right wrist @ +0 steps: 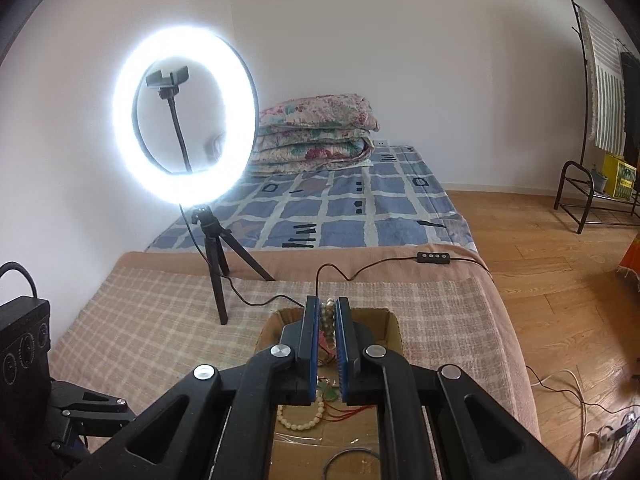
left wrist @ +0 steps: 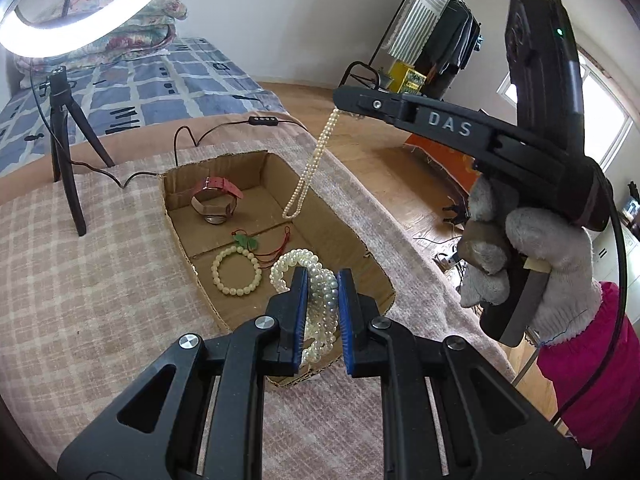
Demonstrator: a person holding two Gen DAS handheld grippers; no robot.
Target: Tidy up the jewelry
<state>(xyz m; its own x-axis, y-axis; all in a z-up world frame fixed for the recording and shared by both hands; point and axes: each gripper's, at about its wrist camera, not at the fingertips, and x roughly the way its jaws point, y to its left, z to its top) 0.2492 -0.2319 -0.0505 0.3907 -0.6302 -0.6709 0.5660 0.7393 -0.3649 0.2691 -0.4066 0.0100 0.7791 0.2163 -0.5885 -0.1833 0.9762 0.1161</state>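
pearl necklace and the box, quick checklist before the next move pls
1. Right gripper shut on the pearl necklace: ok.
2. Necklace hangs over the cardboard box, its lower end free of the box floor: ok.
3. Left gripper shut on the pearl bracelet: ok.
4. Bare box floor under the necklace, beside the watch: ok.
5. Necklace free of the red cord of the green pendant: ok.
6. Lamp cable outside the box: ok.

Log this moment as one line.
left gripper: shut on pearl bracelet | right gripper: shut on pearl necklace, hanging over cardboard box | in box: watch, bead bracelet
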